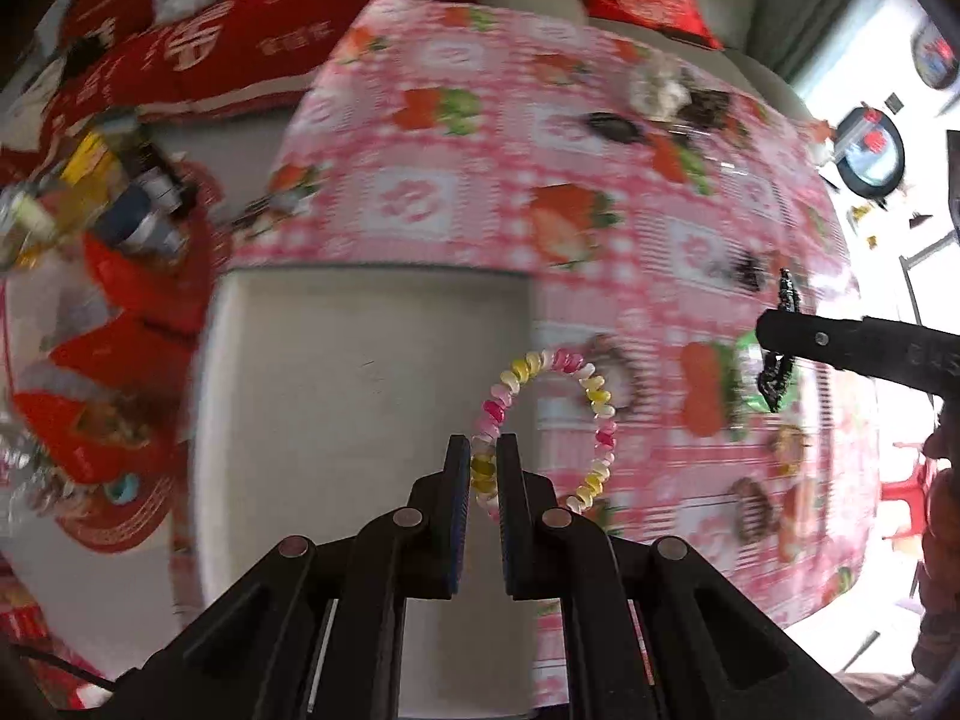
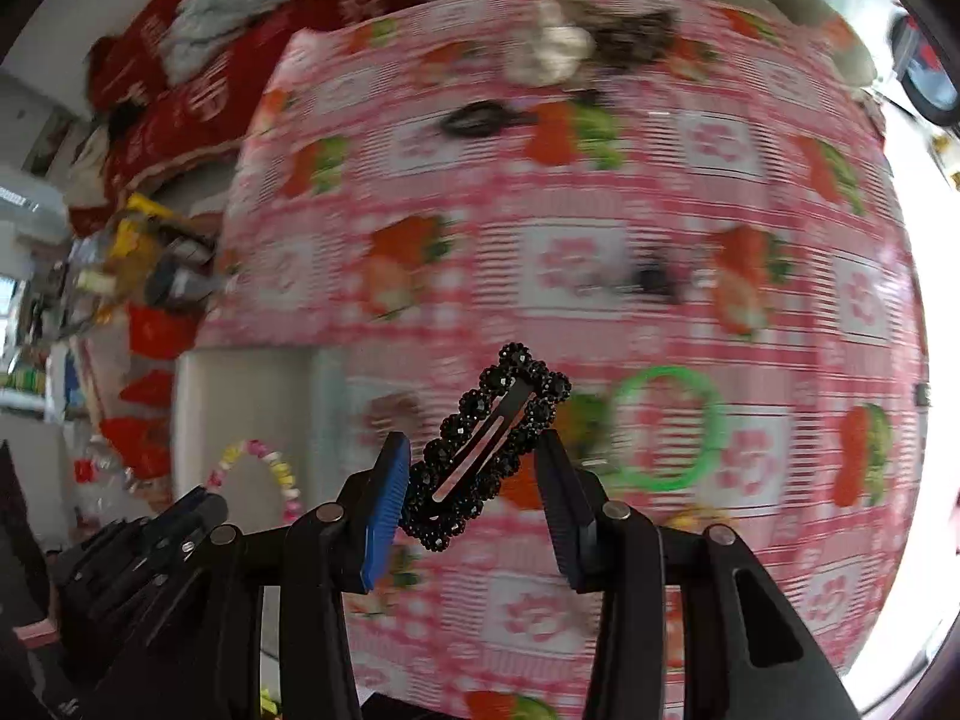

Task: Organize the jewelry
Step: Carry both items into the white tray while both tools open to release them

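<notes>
Pink strawberry tablecloth (image 2: 600, 192) with white tray (image 1: 360, 360) at its near left: left gripper (image 1: 483, 468), nearer, pinches beaded bracelet (image 1: 591, 387) beside the tray; right gripper (image 2: 474, 468) clamps black hair clip (image 2: 489, 447), long axis slanting far-right.

Bright daylight, heavy motion blur, strong fisheye bend.

The tablecloth (image 1: 492, 180) smears sideways in both wrist views, while each gripper's fingers and what they pinch stay sharp. White glare blows out the right edge; the round frame bulges, corners black.
</notes>
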`<state>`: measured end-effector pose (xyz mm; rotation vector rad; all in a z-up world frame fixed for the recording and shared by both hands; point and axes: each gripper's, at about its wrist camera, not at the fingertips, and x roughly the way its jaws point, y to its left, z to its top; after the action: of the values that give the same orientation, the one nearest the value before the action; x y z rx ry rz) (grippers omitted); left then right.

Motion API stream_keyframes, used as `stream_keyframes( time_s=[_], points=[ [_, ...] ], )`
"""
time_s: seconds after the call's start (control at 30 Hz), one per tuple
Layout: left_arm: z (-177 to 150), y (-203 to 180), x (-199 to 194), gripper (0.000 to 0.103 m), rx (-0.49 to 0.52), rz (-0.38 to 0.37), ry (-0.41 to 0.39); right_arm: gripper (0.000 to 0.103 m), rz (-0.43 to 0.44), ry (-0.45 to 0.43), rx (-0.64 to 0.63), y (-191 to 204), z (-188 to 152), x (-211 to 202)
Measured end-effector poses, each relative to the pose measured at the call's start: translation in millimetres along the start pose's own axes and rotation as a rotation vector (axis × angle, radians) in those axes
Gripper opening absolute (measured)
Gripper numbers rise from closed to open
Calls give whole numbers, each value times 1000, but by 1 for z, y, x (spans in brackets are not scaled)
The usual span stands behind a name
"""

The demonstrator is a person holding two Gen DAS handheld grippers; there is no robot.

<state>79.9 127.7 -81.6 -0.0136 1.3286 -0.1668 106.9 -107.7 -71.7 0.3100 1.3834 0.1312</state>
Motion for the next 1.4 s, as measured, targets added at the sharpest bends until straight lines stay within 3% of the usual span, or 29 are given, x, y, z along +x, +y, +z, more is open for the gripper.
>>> stream_keyframes(
  time_s=[0.23, 0.47, 0.77, 1.03, 1.13, 1.2, 1.4],
  points=[
    [-8, 67, 19, 15, -116, 53, 7, 46, 46, 34, -130, 84, -3, 31],
    [-10, 92, 49, 15, -129, 94, 25, 46, 61, 105, -214, 133, 2, 78],
    [-14, 93, 71, 15, -66, 140, 37, 46, 20, 189, -243, 148, 10, 132],
    [-16, 89, 74, 15, -36, 195, 42, 47, -9, 233, -246, 146, 12, 155],
    [-17, 88, 71, 15, -36, 195, 38, 53, 11, 229, -240, 144, 12, 155],
    [-18, 87, 70, 15, -35, 198, 37, 66, 24, 235, -234, 143, 13, 154],
    [-20, 85, 66, 15, -34, 188, 42, 67, 82, 229, -183, 140, 19, 147]
  ],
)
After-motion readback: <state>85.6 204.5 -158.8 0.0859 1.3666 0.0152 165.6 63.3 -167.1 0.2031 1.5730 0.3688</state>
